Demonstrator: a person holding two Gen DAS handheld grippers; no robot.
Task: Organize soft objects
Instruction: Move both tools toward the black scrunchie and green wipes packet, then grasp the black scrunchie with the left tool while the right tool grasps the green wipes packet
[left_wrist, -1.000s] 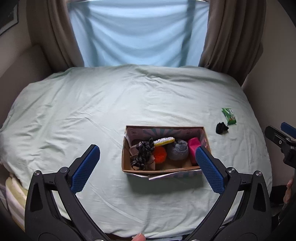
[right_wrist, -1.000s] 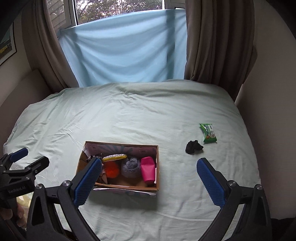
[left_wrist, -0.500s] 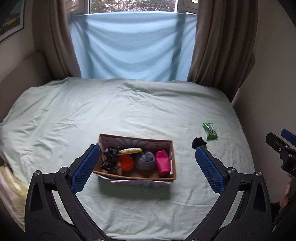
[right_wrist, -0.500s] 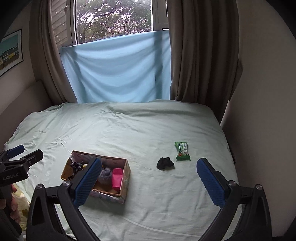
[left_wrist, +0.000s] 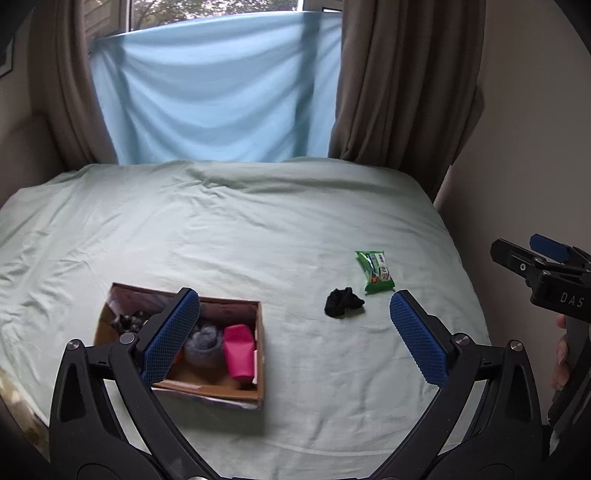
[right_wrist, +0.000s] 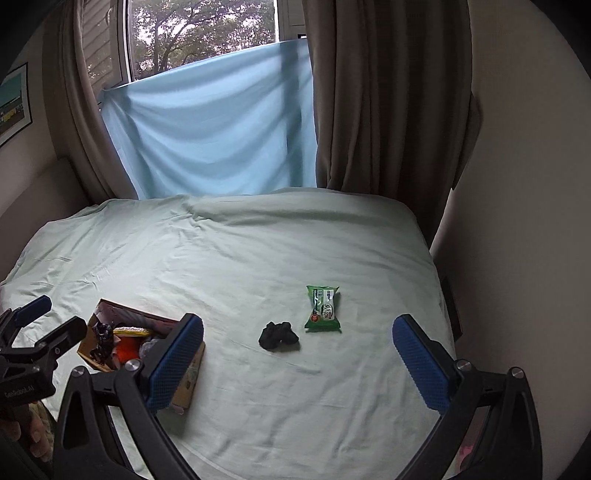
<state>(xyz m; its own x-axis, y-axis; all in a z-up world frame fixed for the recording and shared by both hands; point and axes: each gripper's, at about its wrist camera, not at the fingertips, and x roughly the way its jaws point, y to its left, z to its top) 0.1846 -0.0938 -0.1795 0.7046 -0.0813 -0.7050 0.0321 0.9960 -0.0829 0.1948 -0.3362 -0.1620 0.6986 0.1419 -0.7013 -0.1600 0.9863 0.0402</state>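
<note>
Both tools hang above the near edge of the bed (right_wrist: 258, 258), which is spread with a pale green sheet. The left hand-held gripper (left_wrist: 295, 332) has its blue-padded jaws spread wide and carries nothing; the right hand-held gripper (right_wrist: 299, 363) is likewise wide apart and empty. From the right wrist view, a small black sock (right_wrist: 277, 335) lies bunched on the sheet at about twelve o'clock between the jaws, and a green packet (right_wrist: 322, 309) sits just beside it at one o'clock, the two near each other but not touching. Over at nine o'clock stands an open cardboard box (right_wrist: 190, 376), partly behind the left finger. In the left wrist view the same box (left_wrist: 260, 354) shows at about ten o'clock, with a pink pouch (left_wrist: 240, 349) against its right wall, a grey woolly bundle (left_wrist: 205, 341) next to that, and a dark patterned scrap (left_wrist: 127, 321) at the far left end; something orange and something yellow also peek out in the other view. Behind the bed, a light blue cloth (right_wrist: 214, 133) covers the lower window between brown curtains (right_wrist: 380, 92).
</note>
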